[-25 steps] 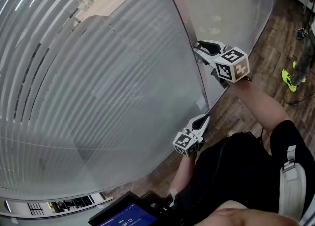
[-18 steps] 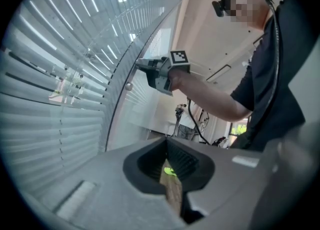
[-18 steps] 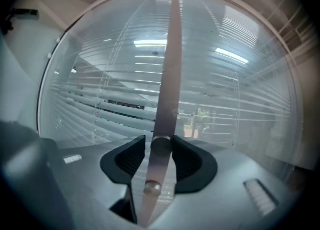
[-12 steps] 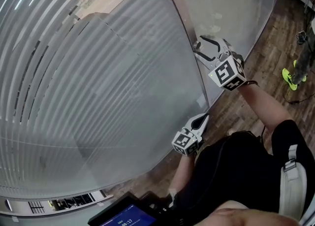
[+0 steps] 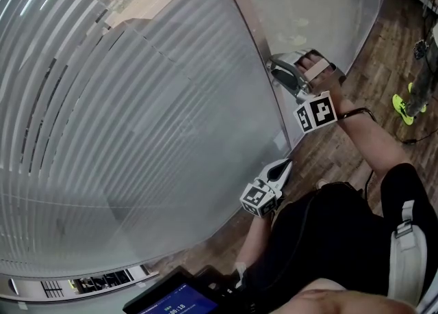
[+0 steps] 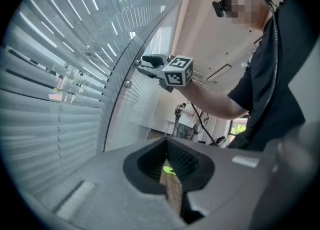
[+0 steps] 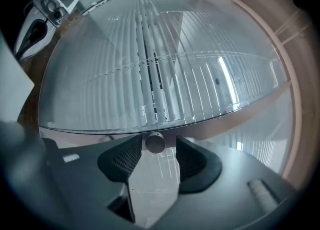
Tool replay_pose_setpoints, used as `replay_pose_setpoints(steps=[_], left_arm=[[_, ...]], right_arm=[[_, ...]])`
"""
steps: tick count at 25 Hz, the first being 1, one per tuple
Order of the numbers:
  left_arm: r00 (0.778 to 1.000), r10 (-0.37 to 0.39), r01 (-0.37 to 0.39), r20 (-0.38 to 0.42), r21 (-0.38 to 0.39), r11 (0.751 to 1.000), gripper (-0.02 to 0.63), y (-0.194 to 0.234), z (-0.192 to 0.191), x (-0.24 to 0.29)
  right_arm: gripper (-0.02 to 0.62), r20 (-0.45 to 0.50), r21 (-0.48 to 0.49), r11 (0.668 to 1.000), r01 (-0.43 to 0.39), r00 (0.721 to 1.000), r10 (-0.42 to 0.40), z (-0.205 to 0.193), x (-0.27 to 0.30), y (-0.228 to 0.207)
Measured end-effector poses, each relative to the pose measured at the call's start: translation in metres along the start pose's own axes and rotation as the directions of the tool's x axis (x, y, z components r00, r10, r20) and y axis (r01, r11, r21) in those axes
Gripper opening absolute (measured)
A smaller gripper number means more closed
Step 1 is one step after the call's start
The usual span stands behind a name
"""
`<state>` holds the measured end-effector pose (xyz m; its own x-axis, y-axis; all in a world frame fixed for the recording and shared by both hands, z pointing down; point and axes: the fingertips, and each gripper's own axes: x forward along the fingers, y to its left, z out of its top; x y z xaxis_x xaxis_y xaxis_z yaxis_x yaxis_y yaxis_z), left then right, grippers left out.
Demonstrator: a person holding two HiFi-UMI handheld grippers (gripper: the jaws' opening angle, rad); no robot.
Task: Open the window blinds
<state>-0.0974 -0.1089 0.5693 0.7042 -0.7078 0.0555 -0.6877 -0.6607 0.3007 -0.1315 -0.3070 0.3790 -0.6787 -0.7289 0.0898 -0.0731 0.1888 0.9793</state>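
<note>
While the blinds [image 5: 137, 121] ahead of the fingers look mostly shut, our right gripper [image 5: 274, 66] has its fingers apart, just narrowing slightly, with the knob [image 7: 155, 142] between them, unpinched. Our left gripper [image 5: 285, 164] keeps fingers closed, empty.

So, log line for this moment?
right gripper: jaws apart, just closing slightly, knob between, ungripped | left gripper: shut, empty | blinds: slats mostly closed

The blinds [image 5: 102, 121] have smooth, pale slats behind a shiny glass pane [image 5: 171, 230]. The floor [image 5: 383, 39] on the right is brown wood with a grain. The small round knob [image 7: 155, 143] looks like smooth grey metal. The left gripper [image 5: 286, 163] and right gripper [image 5: 284, 73] are dull grey plastic, with black bumpy pads [image 7: 126, 158]. The person's shirt [image 5: 328, 237] is black cloth.
</note>
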Motion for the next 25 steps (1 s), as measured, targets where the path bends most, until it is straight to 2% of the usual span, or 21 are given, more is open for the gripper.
replay_pose_setpoints(steps=[5,9,14,16,17,19,22,24,25], left_arm=[[1.0,0.008,-0.008,0.003,-0.001,1.0,0.002,0.0,0.0,-0.002],[1.0,0.015,-0.015,0.002,-0.002,1.0,0.002,0.0,-0.001,-0.004],[1.0,0.02,-0.02,0.002,-0.006,1.0,0.002,0.002,-0.002,-0.007],[1.0,0.017,-0.017,0.003,-0.006,1.0,0.002,0.001,-0.003,-0.006],[1.0,0.015,-0.015,0.003,-0.007,1.0,0.002,0.001,-0.003,-0.005],[1.0,0.013,-0.013,0.003,-0.007,1.0,0.002,0.001,-0.002,-0.004],[1.0,0.01,-0.01,0.0,-0.002,1.0,0.002,0.001,-0.002,-0.004],[1.0,0.009,-0.009,0.0,-0.003,1.0,0.002,0.002,-0.003,-0.004],[1.0,0.008,-0.008,0.002,-0.004,1.0,0.002,0.002,-0.003,-0.004]], right_arm=[[0.194,0.003,-0.014,1.0,-0.008,1.0,0.009,0.0,0.005,0.0],[0.121,-0.001,-0.022,0.999,-0.024,1.0,0.024,0.0,0.009,0.004],[0.122,-0.001,-0.011,1.0,-0.024,1.0,0.024,0.001,0.009,0.004],[0.124,0.002,0.045,0.999,-0.025,1.0,0.025,0.0,0.008,0.004],[0.124,0.007,0.109,0.994,-0.032,0.999,0.031,0.0,0.008,0.003],[0.124,0.029,0.293,0.955,-0.055,0.998,0.049,0.001,0.007,-0.005],[0.124,0.053,0.509,0.856,-0.085,0.996,0.067,-0.001,0.008,-0.012],[0.124,0.074,0.627,0.771,-0.108,0.994,0.079,-0.005,0.009,-0.011],[0.124,0.091,0.691,0.712,-0.125,0.992,0.086,-0.007,0.009,-0.01]])
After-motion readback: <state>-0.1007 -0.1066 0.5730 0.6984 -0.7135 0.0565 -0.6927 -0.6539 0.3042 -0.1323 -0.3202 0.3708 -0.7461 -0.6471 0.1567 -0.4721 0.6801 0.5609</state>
